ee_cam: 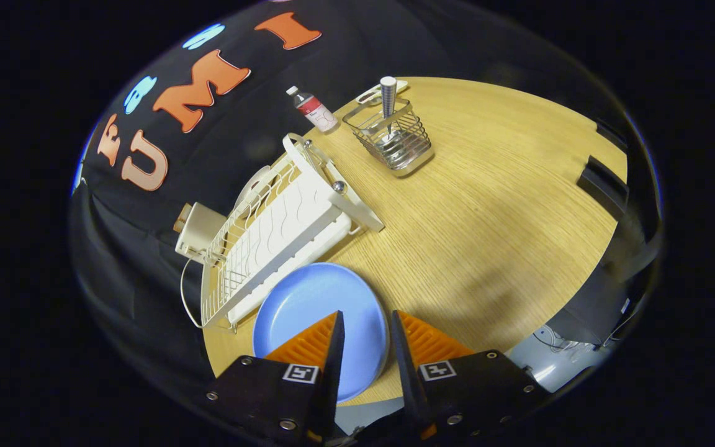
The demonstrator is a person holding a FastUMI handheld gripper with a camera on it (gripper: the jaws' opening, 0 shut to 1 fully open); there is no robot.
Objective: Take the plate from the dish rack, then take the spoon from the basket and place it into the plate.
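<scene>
a: gripper up over the table, fingers parted with a clear gap, nothing pinched between them.

b: and the plate?

a: blue plate lies flat on the wood, right under the fingertips, part of it showing through the gap. its rim at about ten o'clock sits touching or just beside the foot of the dish rack; i cannot tell which.

b: which way does the rack run?

a: long axis from about seven o'clock near the plate up toward one o'clock, its wire side out toward the black cloth. a white box with a cord sits just off the rack's far side at nine o'clock.

b: spoon?

a: spoon stands upright in the wire basket, handle end up, long axis near vertical. the basket is well beyond the fingers, around twelve o'clock from them, past the rack's far end.

b: anything by it?

a: a small bottle leans at the table's far edge, at about ten o'clock from the basket. a pale flat item sits just behind the basket; too small to tell what.

b: room to move?

a: a broad bare run of wood from the plate's two o'clock side up to the basket. the table's curved edge sweeps round at three o'clock, and the near edge passes just under the plate.
</scene>
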